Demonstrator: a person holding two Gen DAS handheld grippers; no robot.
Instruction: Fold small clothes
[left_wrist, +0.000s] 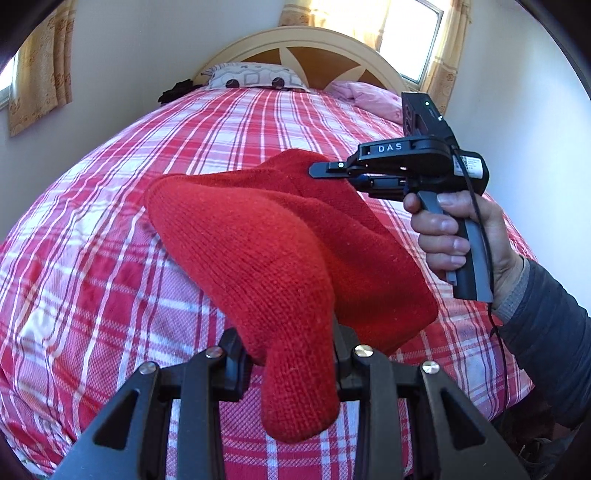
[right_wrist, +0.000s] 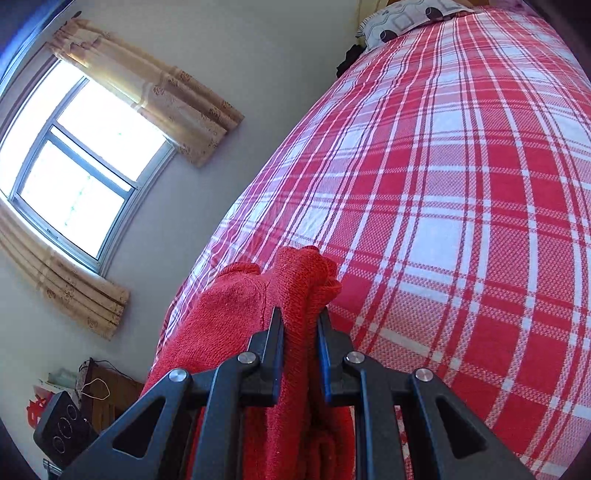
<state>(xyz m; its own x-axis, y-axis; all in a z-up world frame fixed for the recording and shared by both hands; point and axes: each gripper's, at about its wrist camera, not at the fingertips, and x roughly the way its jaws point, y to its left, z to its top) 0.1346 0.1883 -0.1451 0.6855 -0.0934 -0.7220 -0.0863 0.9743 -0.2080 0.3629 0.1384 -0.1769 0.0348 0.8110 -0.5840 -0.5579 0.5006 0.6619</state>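
Observation:
A red knitted garment (left_wrist: 266, 236) hangs stretched above the red-and-white plaid bed (left_wrist: 110, 280), held at two ends. My left gripper (left_wrist: 291, 347) is shut on its near end, and a flap of knit droops down between the fingers. My right gripper (left_wrist: 325, 170), held by a person's hand (left_wrist: 458, 236), is shut on the far corner of the cloth. In the right wrist view the same red garment (right_wrist: 236, 306) is bunched between the right gripper (right_wrist: 300, 314) pads and drapes down to the left.
Pillows (left_wrist: 255, 75) and a pink cloth (left_wrist: 369, 98) lie at the headboard (left_wrist: 306, 48). A dark item (left_wrist: 177, 90) sits at the bed's far left corner. A window with curtains (right_wrist: 74, 170) and a cluttered stand (right_wrist: 92, 391) are off the bed's left side.

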